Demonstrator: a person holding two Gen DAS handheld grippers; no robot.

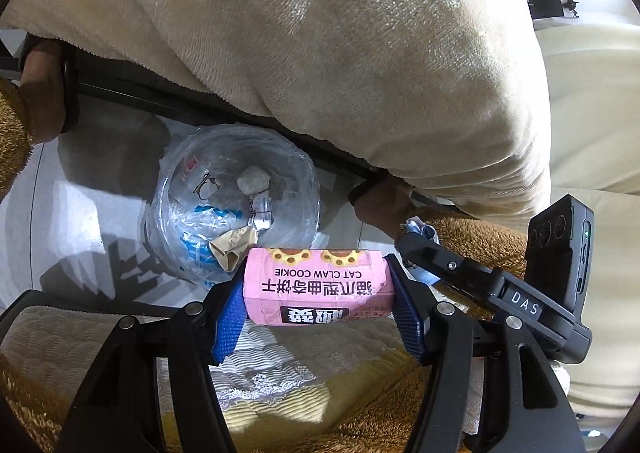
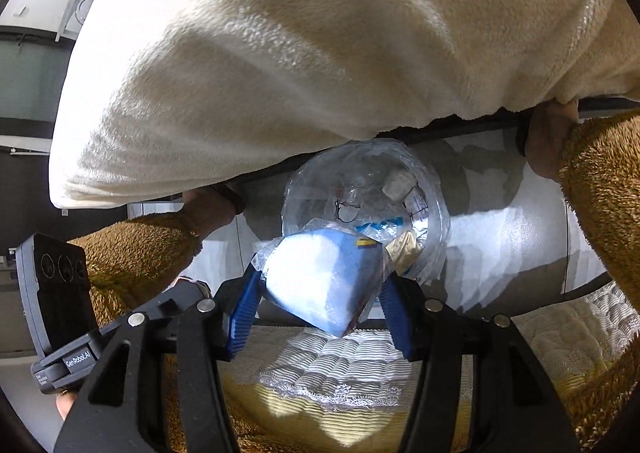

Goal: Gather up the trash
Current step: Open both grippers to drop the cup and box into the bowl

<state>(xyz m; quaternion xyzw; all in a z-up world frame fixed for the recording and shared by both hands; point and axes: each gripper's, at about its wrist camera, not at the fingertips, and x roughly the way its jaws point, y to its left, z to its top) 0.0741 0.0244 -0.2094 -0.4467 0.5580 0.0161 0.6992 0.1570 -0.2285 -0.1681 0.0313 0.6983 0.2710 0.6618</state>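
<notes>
While the left gripper (image 1: 318, 301) pinches a pink cookie box (image 1: 316, 286) between its blue pads, the right gripper (image 2: 316, 293) clamps a crumpled blue-and-white packet (image 2: 320, 281); both hang above the plastic-lined trash bin (image 1: 236, 201) on the floor.

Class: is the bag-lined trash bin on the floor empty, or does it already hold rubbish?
Holds rubbish: the trash bin contains a crumpled tissue and wrappers.

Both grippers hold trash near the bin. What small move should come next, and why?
Probably open the right hand-held gripper: its blue-white packet seems to hang over the lined bin. The left hand-held gripper holds the pink cookie box nearer the rim.
</notes>
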